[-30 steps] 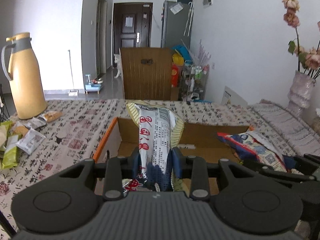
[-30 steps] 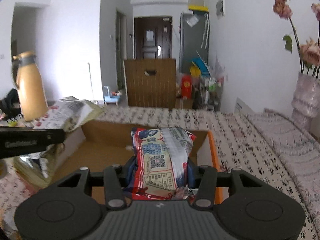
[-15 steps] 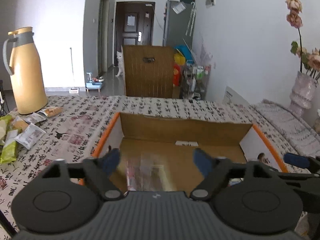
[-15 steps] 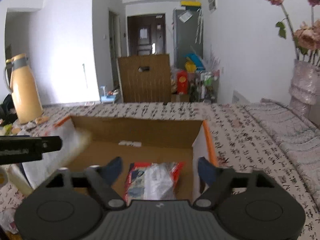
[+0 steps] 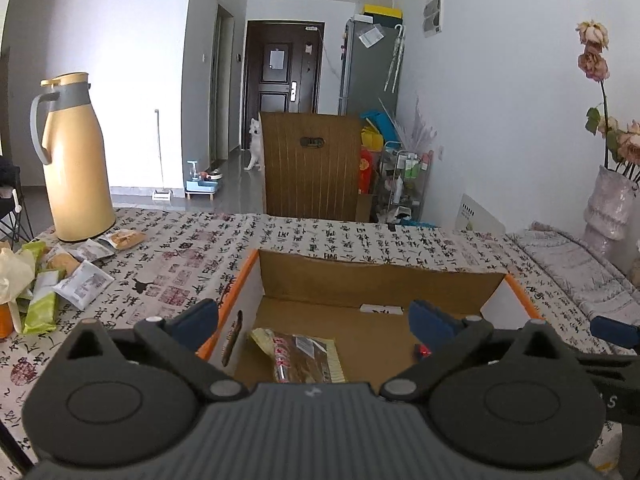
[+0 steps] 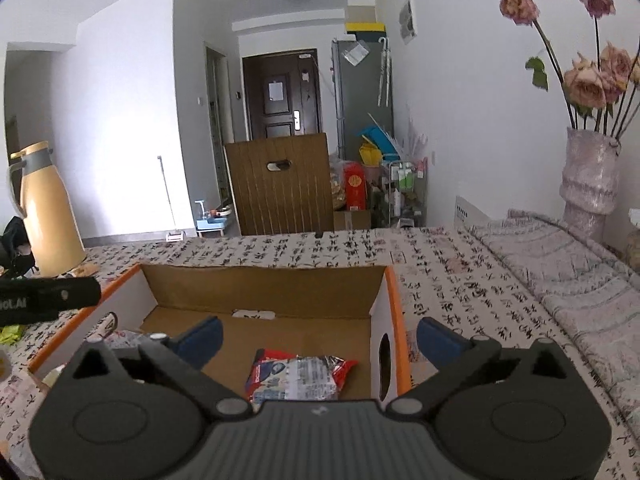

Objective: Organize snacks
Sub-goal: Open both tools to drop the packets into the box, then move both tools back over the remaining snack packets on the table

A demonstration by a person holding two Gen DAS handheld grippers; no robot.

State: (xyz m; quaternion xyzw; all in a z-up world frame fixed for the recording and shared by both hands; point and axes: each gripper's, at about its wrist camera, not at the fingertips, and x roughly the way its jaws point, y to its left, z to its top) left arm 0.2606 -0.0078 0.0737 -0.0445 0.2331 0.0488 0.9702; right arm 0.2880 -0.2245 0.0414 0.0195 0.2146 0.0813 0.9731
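Left wrist view: the left gripper hangs spread and empty over the orange-rimmed cardboard box, a yellow-edged snack packet lying flat on its floor. The right gripper, equally agape, overlooks a red foil snack bag near the box's right wall. Loose packets wait at the tabletop's left edge.

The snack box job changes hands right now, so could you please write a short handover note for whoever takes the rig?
Left gripper: open, holding nothing, above the box's left half.
Right gripper: open, holding nothing, above the box's right half.
The cardboard box sits on the patterned tablecloth. Inside it lie a yellow-edged snack bag on the left and a red snack bag on the right.
Done: those two bags are boxed.
Left: the loose snack packets near the yellow jug, left of the box.
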